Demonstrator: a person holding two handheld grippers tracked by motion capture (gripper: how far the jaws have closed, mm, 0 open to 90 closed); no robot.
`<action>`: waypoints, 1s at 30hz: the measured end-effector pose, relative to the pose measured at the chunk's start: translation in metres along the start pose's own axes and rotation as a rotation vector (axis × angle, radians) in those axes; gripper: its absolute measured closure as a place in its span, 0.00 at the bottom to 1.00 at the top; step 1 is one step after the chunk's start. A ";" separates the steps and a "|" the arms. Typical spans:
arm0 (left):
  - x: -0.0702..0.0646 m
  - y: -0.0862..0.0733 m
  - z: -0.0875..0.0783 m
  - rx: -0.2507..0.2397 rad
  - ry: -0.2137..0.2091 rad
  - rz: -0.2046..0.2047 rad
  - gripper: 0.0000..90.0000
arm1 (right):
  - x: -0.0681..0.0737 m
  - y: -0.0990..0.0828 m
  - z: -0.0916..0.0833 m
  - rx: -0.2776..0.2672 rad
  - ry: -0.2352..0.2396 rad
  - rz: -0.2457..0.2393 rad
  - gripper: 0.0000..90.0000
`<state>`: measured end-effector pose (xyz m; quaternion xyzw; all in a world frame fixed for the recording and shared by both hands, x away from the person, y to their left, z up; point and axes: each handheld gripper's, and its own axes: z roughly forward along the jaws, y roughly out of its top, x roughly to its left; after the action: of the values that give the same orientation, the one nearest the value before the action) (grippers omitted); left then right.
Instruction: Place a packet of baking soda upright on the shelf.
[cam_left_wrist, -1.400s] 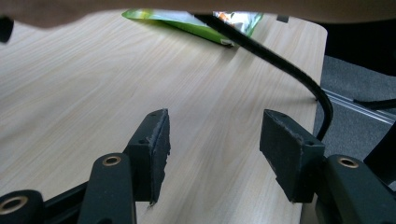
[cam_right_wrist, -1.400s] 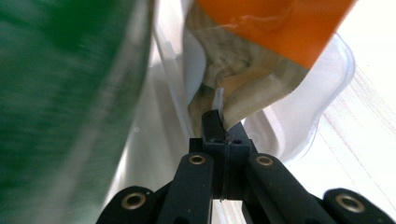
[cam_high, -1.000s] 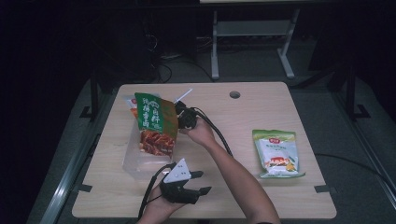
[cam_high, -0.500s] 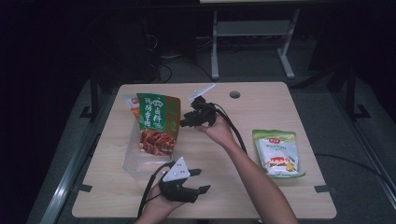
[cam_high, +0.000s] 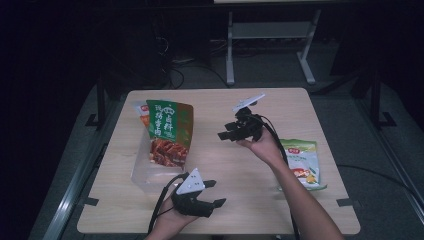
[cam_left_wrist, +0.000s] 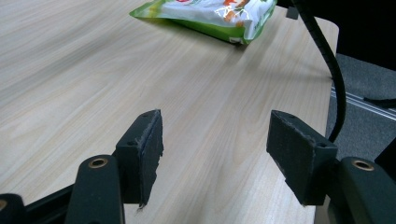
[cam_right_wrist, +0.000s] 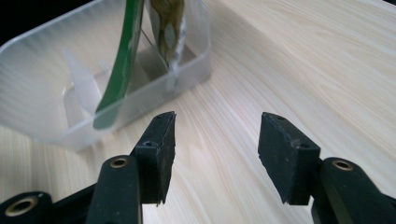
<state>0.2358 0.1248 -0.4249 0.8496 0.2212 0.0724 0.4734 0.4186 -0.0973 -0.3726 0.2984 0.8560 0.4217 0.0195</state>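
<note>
snack bags: the green pouch (cam_high: 167, 132) stands upright in the clear bin (cam_high: 142, 175) at frame left; the light green packet (cam_high: 302, 162) lies flat at right, beside our right gripper (cam_high: 231, 131), whose empty jaws have just been opening. our left gripper (cam_high: 210, 195) gapes, empty.

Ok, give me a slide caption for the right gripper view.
Open right gripper above the wooden table, facing a clear plastic bin holding upright snack packets.
</note>
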 end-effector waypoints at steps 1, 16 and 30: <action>0.000 0.000 0.000 0.000 0.001 0.001 0.39 | -0.002 -0.004 -0.005 -0.004 -0.006 -0.005 0.50; -0.004 -0.001 0.003 0.002 0.002 0.010 0.38 | -0.015 -0.064 -0.077 0.004 -0.109 0.090 0.46; -0.004 -0.001 0.002 0.002 0.005 0.012 0.38 | -0.041 -0.132 -0.131 0.061 -0.263 0.207 0.43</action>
<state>0.2330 0.1220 -0.4266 0.8511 0.2174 0.0770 0.4717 0.3499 -0.2734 -0.3940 0.4381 0.8232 0.3525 0.0790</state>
